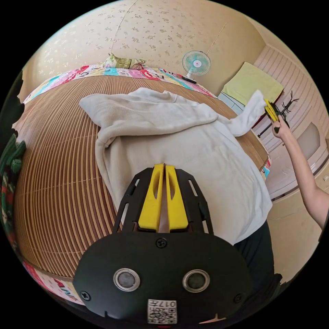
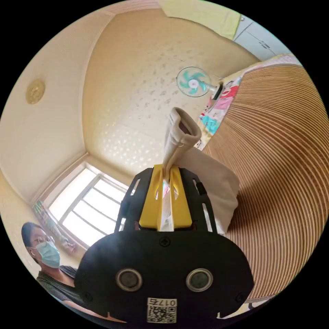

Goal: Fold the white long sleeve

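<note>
A bamboo mat (image 1: 58, 164) on a bed is carrying the white long sleeve (image 1: 178, 144), lying spread across it.

In the left gripper view, the left gripper (image 1: 164, 167) is pinching the shirt's near hem, jaws pressed together, while the right gripper (image 1: 270, 109) is lifting a sleeve cuff off to the side. The right gripper view is showing its jaws clamping that cuff (image 2: 180, 132), with a fan (image 2: 193, 82) and a window (image 2: 85, 212) behind.

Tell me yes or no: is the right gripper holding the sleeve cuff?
Yes, the right gripper is shut on the white sleeve, its cuff sticking out past the tips.
</note>
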Available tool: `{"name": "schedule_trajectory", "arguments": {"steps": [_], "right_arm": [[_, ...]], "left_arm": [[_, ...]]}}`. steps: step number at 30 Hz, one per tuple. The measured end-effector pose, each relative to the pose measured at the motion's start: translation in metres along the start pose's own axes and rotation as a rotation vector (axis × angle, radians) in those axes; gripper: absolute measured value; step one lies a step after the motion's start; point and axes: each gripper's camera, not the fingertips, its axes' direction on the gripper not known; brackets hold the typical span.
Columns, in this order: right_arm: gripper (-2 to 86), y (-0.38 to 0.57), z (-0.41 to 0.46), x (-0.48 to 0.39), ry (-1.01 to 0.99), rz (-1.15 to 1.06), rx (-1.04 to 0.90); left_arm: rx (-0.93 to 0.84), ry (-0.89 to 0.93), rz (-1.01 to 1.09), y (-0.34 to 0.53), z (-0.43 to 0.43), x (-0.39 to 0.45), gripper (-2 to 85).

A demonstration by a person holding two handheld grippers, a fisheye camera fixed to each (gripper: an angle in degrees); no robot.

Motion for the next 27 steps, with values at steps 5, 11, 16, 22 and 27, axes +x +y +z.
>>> {"name": "schedule_trajectory", "arguments": {"steps": [5, 11, 16, 22, 27], "right_arm": [[10.9, 0.063, 0.209, -0.119, -0.181, -0.228, -0.427], [18.1, 0.169, 0.302, -0.092, -0.166, -0.111, -0.634], [14.0, 0.248, 0.254, -0.037, 0.175, -0.059, -0.671], [3.4, 0.332, 0.209, -0.017, 0.702, -0.167, -0.785], [1.1, 0.362, 0.256, -0.016, 0.798, -0.217, -0.809]], "left_arm": [[-0.001, -0.015, 0.006, -0.001, -0.001, 0.001, -1.0], [-0.006, -0.001, -0.004, -0.005, -0.005, -0.002, -0.9], [-0.057, 0.071, -0.061, -0.016, -0.012, -0.014, -0.9], [0.11, -0.1, -0.01, 0.002, -0.1, 0.019, -0.9], [-0.268, -0.335, 0.036, -0.036, -0.045, 0.028, -0.5]]}}
